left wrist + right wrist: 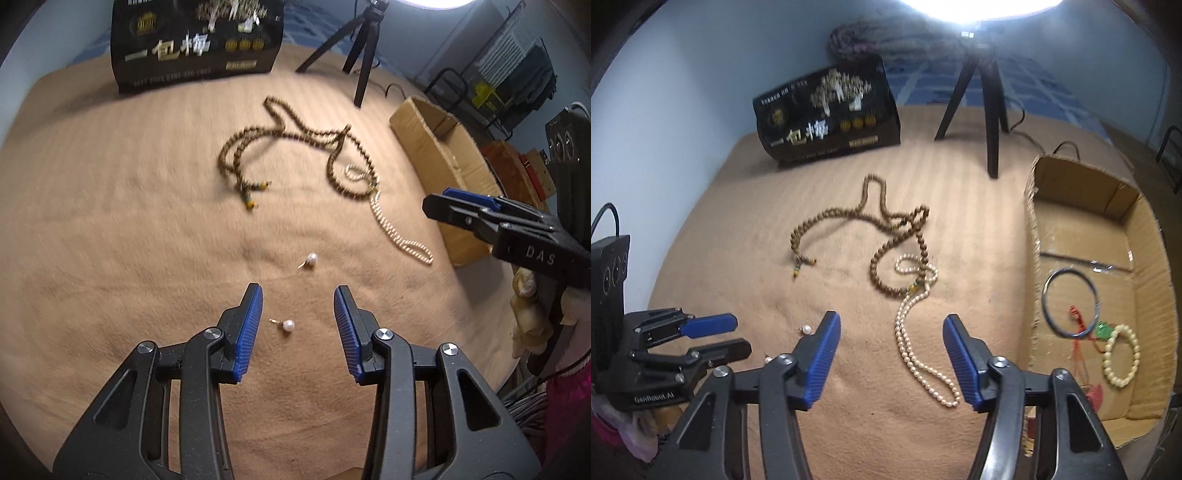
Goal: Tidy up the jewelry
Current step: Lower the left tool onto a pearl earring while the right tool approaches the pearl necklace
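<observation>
My left gripper [298, 295] is open and empty, low over the tan cloth, with a pearl earring [287, 325] lying between its fingers. A second pearl earring [311, 259] lies just beyond. A long brown bead necklace [291, 136] sprawls further back, with a white pearl necklace [399, 232] trailing from it to the right. My right gripper [891, 323] is open and empty, with the pearl necklace [916, 343] lying between its fingers. The brown beads [886, 236] lie beyond. The left gripper [713, 334] shows at the left of the right wrist view.
An open cardboard box [1034, 229] at the right holds a dark bangle [1071, 302], a cream bead bracelet [1121, 354] and a red-corded green pendant [1102, 328]. A black printed box [195, 44] and a tripod [364, 44] stand at the back.
</observation>
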Demonstrator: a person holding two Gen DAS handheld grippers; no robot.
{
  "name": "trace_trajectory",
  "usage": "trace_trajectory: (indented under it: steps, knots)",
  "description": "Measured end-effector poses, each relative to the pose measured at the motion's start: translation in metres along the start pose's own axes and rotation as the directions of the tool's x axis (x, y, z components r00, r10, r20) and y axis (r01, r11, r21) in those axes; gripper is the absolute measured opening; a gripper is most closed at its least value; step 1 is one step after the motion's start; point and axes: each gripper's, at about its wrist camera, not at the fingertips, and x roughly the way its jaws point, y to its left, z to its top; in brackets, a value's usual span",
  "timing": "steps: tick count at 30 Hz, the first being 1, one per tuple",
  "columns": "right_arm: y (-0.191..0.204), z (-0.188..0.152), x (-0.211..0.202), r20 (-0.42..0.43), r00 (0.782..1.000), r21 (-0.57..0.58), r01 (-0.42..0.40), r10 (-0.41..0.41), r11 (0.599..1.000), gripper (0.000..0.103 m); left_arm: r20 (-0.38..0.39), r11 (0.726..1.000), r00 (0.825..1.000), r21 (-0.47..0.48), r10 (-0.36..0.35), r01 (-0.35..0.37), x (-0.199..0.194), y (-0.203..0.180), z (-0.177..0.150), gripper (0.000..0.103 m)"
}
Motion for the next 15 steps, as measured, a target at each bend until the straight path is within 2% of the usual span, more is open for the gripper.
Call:
trace_trajectory:
  steps: [3,5,8,15]
  knots:
    - [0.000,0.001,0.011,-0.026,1.000,0.010,-0.001,0.001,1.000,0.051,-0.015,1.000,1.000,-0.006,-0.007,0.007,0.008,0.003,0.001,0.034]
    - [0.001,0.001,0.018,-0.045,0.999,0.017,-0.009,0.010,1.000,0.046,-0.013,1.000,1.000,-0.006,-0.011,0.011,0.011,0.003,0.003,0.034]
    - [0.003,0.002,0.026,-0.064,0.998,0.011,-0.001,0.001,1.000,0.045,-0.009,1.000,1.000,0.018,-0.014,0.014,0.015,-0.002,0.007,0.034]
    - [0.000,0.003,0.040,-0.092,0.996,0.003,0.019,-0.018,1.000,0.042,-0.012,0.989,1.000,0.145,0.023,-0.021,0.034,-0.025,0.009,0.034]
